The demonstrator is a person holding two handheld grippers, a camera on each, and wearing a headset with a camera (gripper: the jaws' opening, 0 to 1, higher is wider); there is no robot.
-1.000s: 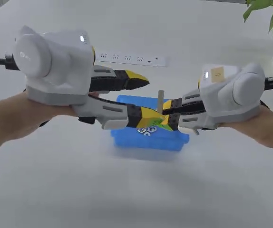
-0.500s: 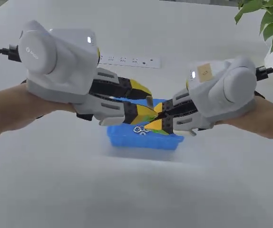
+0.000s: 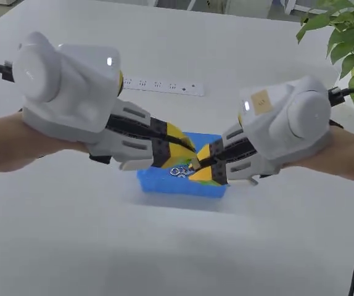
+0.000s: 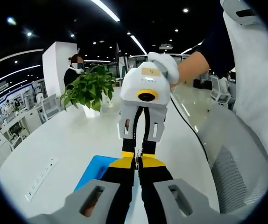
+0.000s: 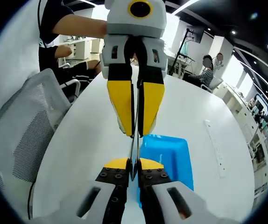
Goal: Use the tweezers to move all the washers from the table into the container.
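Blue container (image 3: 177, 187): sits on the white desk (image 3: 164, 253) at the centre of the head view, half hidden under two pairs of yellow jaw tips.
Washers (image 3: 180, 171): a small silvery heap inside the container, just below those tips; I see none on the bare desk around it.
Tweezers (image 5: 135, 140): a thin metal strip up the middle of the right gripper view, running from one pair of jaws to the other.
Left hand-held gripper (image 3: 188, 154): a second ago its jaws stood wide apart; now they are clenched on the tweezers.
Right hand-held gripper (image 3: 200, 165): clenched on the other end of the tweezers, as before.
Meaning: both grip the one tool over the container, so this looks like a hand-over or re-grip, and moving the washers is probably nearly done.
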